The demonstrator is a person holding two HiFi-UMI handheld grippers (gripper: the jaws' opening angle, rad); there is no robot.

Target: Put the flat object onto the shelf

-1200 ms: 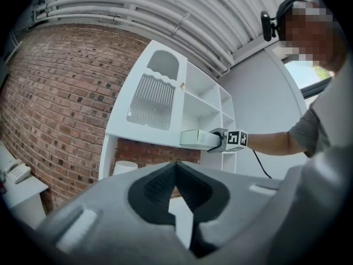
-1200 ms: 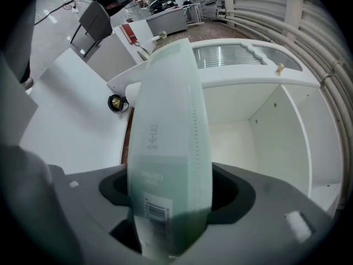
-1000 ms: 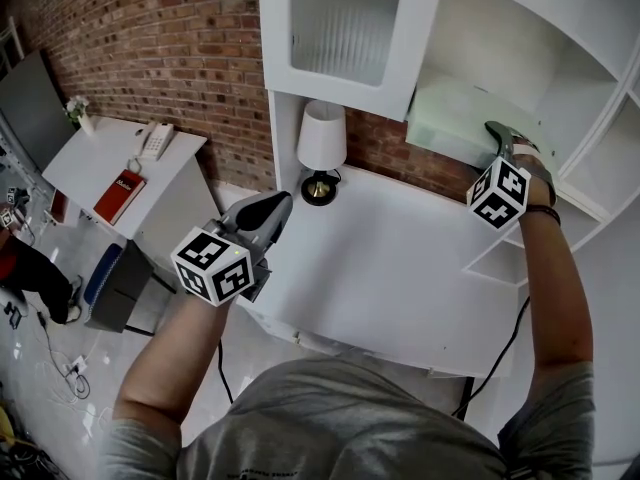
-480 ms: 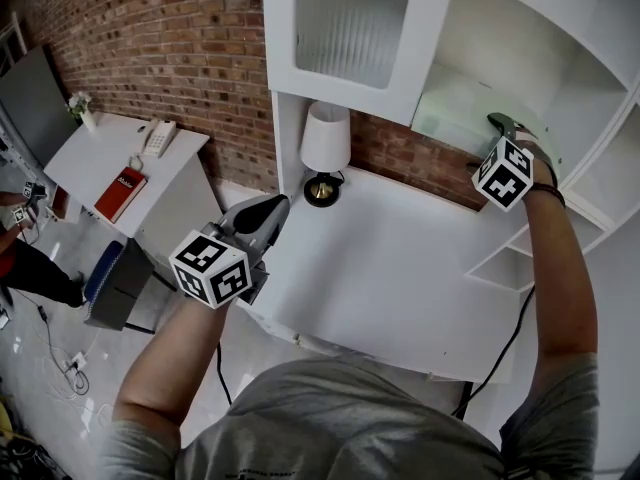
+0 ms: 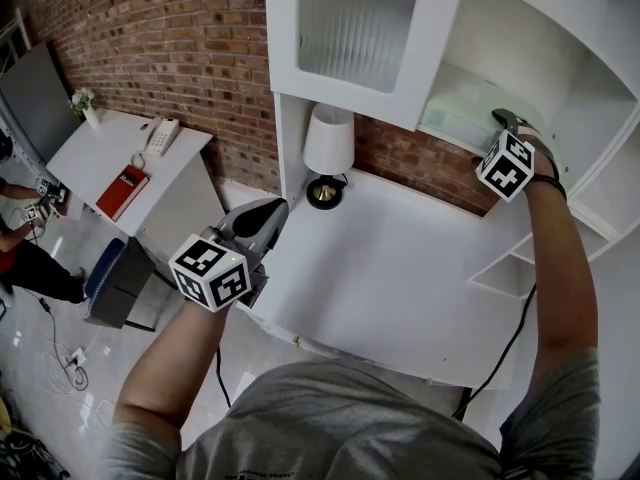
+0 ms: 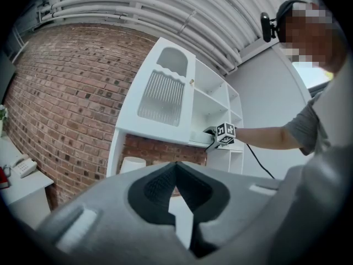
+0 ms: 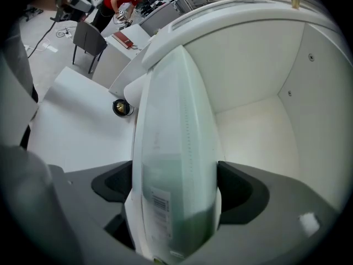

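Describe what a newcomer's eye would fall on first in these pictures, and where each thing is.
The pale green flat object stands out first, between the right gripper's wide-apart jaws inside the white shelf. Below, a white lamp stands on the desk against the brick wall, while the left gripper hangs shut and empty by the desk's left edge.

shirt: grey short-sleeved T-shirt
left gripper: grey shell, dark pads, white cube with black square markers
right gripper: matching marker cube, black cable
right wrist: dark band
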